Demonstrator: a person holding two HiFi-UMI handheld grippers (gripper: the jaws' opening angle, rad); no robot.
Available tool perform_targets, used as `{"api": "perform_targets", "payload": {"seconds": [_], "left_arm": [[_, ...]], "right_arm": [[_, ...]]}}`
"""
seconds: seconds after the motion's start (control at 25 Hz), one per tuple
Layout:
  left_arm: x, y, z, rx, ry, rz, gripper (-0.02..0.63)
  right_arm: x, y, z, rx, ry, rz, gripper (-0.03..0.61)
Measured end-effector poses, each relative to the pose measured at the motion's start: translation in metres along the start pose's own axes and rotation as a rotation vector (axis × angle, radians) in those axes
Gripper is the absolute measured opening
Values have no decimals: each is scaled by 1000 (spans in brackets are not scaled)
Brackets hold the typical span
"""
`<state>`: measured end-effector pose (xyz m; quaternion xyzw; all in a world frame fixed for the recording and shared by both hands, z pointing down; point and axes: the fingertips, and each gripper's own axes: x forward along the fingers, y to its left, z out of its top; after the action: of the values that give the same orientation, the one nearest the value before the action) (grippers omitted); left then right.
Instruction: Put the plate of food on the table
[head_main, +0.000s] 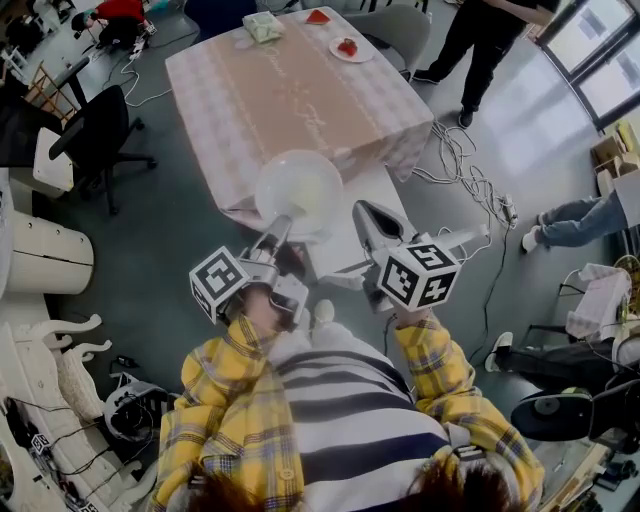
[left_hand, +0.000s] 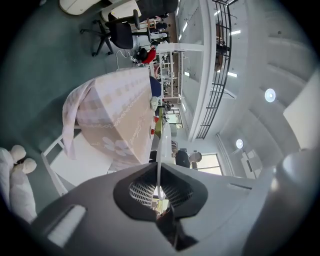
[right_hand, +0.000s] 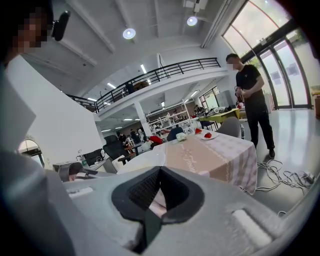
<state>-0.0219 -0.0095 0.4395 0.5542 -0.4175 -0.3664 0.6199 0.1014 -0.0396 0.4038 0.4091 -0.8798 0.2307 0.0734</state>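
Centre of head view: left gripper (head_main: 283, 226) clamped tight on the near rim of a pale plate (head_main: 298, 186), held at the near edge of the cloth-covered table (head_main: 250, 100) (touching or above it, can't tell). Plate contents are washed out; the left gripper view shows it only edge-on. Right gripper (head_main: 369, 222), just right of the plate, has its jaws closed on nothing.

Bright, diffuse indoor light; shadows on floor (head_main: 190, 230) soft; plate (head_main: 299, 190) reads washed-out white in head view; ceiling lamps (right_hand: 129, 33) and glazed wall (right_hand: 265, 35) clip in right gripper view; both gripper views heavy fisheye, dark vignette at edges; nearest foreground soft-focus; head view sharp, muted colour.
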Motion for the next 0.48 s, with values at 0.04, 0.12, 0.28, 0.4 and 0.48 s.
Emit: {"api": "perform_targets", "payload": {"seconds": [0.04, 0.12, 0.28, 0.4, 0.48], "left_arm": [[3, -1, 1, 0, -8, 0, -2], [11, -5, 1, 3, -19, 0, -2], [26, -12, 5, 13, -45, -1, -2], [40, -20, 9, 24, -59, -7, -2], [49, -24, 11, 31, -65, -12, -2]], "right_arm": [[3, -2, 3, -1, 1, 7, -3], [8, -7, 9, -6, 0, 19, -3], [17, -16, 22, -21, 0, 41, -3], [25, -22, 31, -33, 0, 58, -3], [30, -28, 37, -41, 1, 65, -3]]}}
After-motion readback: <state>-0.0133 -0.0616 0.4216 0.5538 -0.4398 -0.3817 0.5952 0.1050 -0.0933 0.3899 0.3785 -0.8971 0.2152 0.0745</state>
